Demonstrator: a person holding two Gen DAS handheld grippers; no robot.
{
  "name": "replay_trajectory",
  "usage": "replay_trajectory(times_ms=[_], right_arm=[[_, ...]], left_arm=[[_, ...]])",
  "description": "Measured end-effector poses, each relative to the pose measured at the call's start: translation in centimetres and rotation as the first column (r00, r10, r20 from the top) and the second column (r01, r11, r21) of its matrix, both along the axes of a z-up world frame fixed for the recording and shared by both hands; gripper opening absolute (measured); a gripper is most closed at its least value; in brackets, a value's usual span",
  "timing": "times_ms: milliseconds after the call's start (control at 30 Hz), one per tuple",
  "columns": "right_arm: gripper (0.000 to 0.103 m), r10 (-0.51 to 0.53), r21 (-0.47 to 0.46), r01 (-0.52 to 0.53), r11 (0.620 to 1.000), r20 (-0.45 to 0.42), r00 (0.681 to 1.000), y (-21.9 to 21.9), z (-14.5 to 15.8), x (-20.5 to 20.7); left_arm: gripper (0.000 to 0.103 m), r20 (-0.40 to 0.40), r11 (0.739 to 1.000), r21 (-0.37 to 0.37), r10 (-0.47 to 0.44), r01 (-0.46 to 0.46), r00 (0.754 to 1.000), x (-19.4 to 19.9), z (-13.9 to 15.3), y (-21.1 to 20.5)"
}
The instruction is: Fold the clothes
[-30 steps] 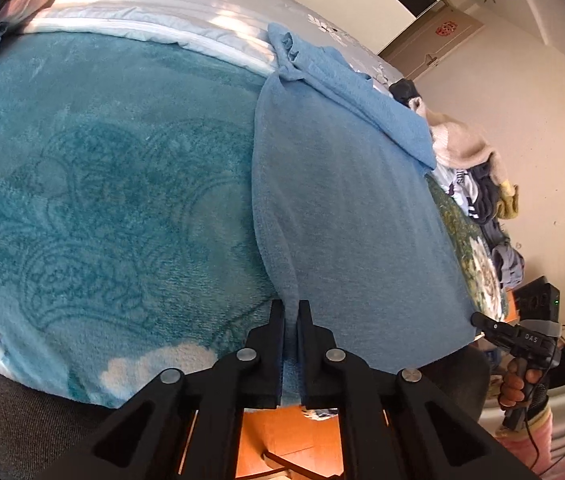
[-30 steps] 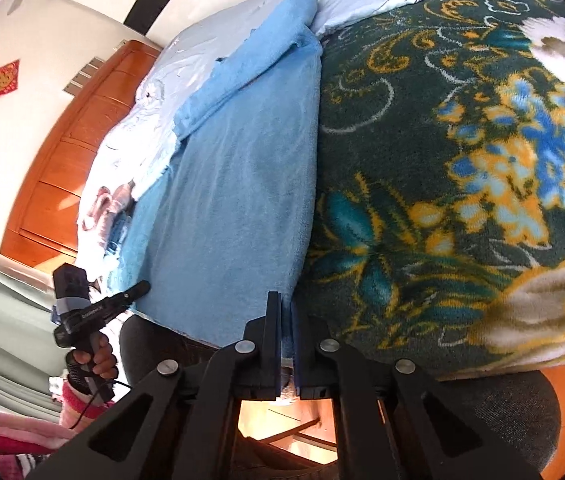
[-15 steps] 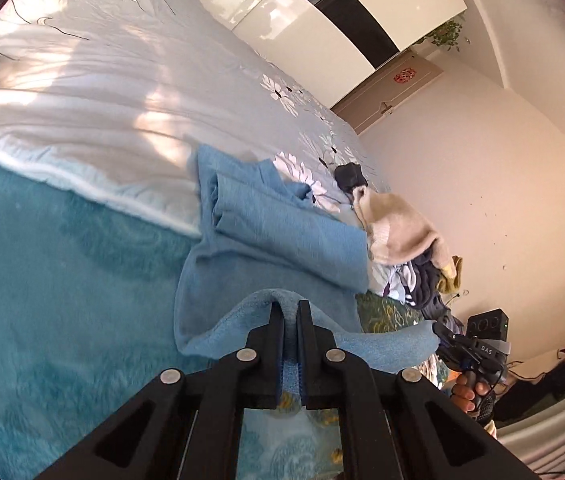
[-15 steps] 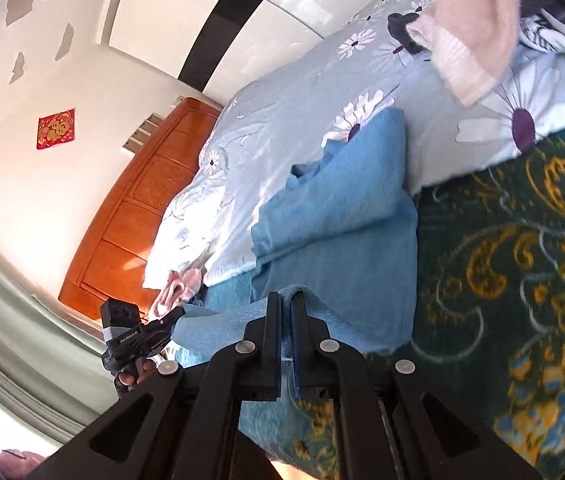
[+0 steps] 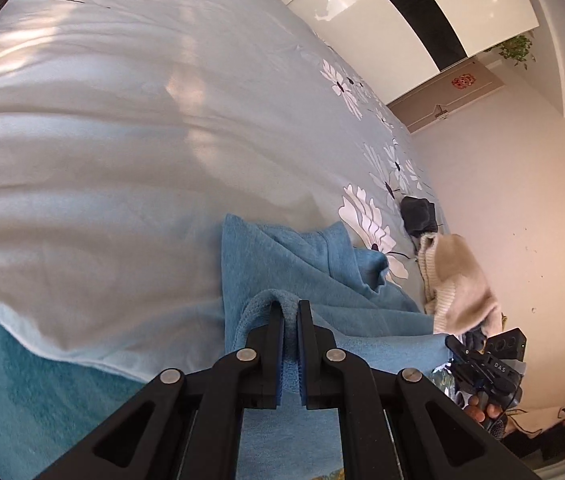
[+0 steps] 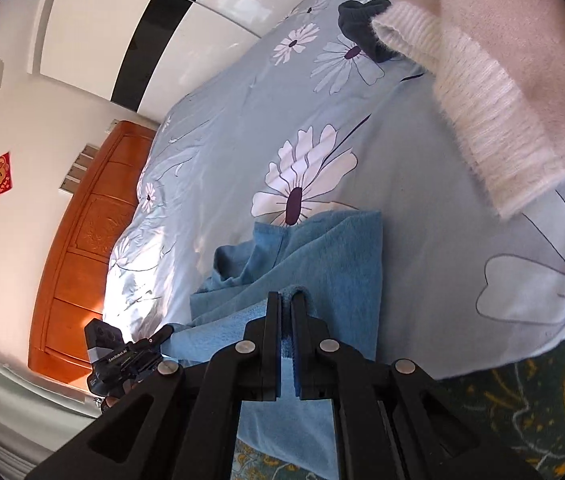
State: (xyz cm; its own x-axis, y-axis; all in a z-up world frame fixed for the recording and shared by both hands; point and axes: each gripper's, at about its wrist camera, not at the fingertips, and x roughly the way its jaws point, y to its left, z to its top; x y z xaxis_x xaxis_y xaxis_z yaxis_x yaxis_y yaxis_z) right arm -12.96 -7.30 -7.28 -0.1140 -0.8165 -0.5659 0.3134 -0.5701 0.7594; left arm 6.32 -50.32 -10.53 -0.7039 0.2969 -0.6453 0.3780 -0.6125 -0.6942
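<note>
A blue fleece garment (image 5: 306, 264) lies on the bed, its far part bunched on the pale floral duvet. My left gripper (image 5: 290, 305) is shut on the near hem's left corner, lifted over the garment. In the right wrist view the same blue garment (image 6: 334, 252) shows, and my right gripper (image 6: 285, 297) is shut on the hem's right corner. The hem stretches between both grippers. Each wrist view shows the other gripper at its edge, the right gripper (image 5: 482, 364) held in a hand and the left gripper (image 6: 122, 356) likewise.
A cream knit sweater (image 5: 458, 284) and a dark garment (image 5: 418, 212) lie on the floral duvet (image 5: 122, 140) to the right. A teal blanket (image 5: 22, 380) covers the near left, a dark floral blanket (image 6: 522, 400) the near right. A wooden headboard (image 6: 82, 248) stands far left.
Both grippers have carried the garment's near hem up and forward over the body toward its far end, folding it over. The views have swung from the blankets to the duvet.
</note>
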Motion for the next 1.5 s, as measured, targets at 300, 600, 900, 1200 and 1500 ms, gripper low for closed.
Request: replay_trajectory(times_ms=[300,600,900,1200,1500], right_arm=[[0.005,-0.065,0.015,0.065,0.998,0.015,0.998,-0.6,-1.0,-3.4],[0.050,-0.158,0.008,0.158,0.987,-0.022,0.987,3.0,-0.8,-3.3],[0.051,-0.009,0.145,0.027,0.989,-0.128,0.992,0.5,-0.7,-0.6],[0.050,0.152,0.343,-0.036,0.939,-0.319,0.936,-5.0,0.6,-2.0],[0.049,0.106,0.385,-0.004,0.923,-0.245,0.964,-4.7,-2.0,-3.9]], left_arm=[[0.040,-0.063,0.997,0.016,0.078,-0.077,0.995,-0.1,0.5,-1.8],[0.058,-0.101,0.992,-0.020,0.118,-0.121,0.988,-0.3,1.1,-2.8],[0.058,-0.004,0.959,-0.283,0.002,-0.003,1.000,-2.0,1.1,-0.1],[0.057,0.070,0.897,-0.428,-0.086,0.108,0.994,-4.8,0.8,1.7],[0.056,0.150,0.921,-0.382,-0.017,0.074,0.989,-5.7,-1.2,0.8]])
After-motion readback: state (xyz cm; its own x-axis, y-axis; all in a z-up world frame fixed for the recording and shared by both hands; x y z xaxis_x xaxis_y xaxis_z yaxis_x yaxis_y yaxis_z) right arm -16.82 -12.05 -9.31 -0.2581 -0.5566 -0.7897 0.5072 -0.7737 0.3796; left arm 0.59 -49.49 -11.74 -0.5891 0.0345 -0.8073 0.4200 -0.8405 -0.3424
